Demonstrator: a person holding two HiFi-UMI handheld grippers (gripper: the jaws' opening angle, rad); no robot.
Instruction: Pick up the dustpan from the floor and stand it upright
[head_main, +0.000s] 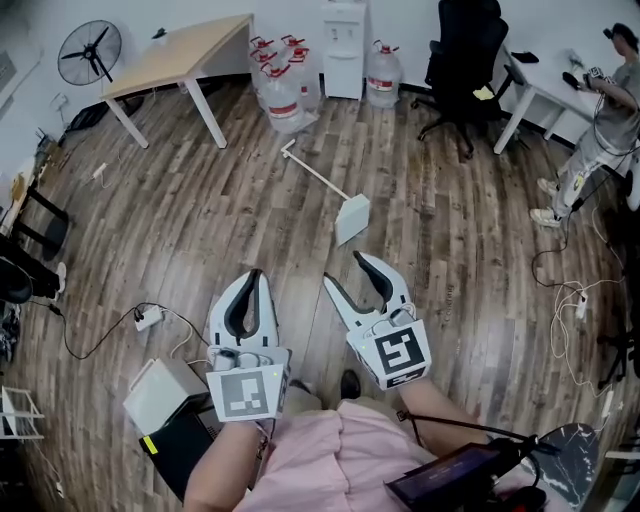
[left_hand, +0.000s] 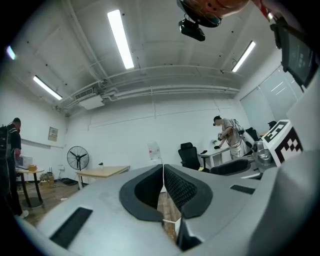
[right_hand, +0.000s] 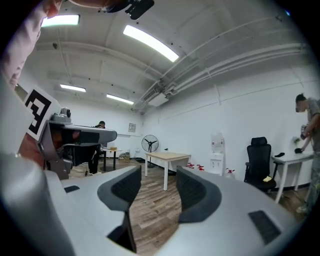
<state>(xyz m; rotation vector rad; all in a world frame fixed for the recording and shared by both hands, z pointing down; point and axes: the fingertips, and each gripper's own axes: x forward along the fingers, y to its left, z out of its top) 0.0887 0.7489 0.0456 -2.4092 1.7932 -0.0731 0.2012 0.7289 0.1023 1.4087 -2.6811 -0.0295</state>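
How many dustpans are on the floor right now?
1. The dustpan lies on the floor just beyond the right gripper, handle pointing toward the water jugs. Others may be hidden.

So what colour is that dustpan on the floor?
The dustpan is white; clearest in the head view.

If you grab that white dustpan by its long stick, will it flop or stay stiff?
The dustpan probably stays stiff: its long handle lies straight on the floor. It looks like thin white plastic, so likely light. Stood upright it may tip easily, since the handle is tall and the pan end small.
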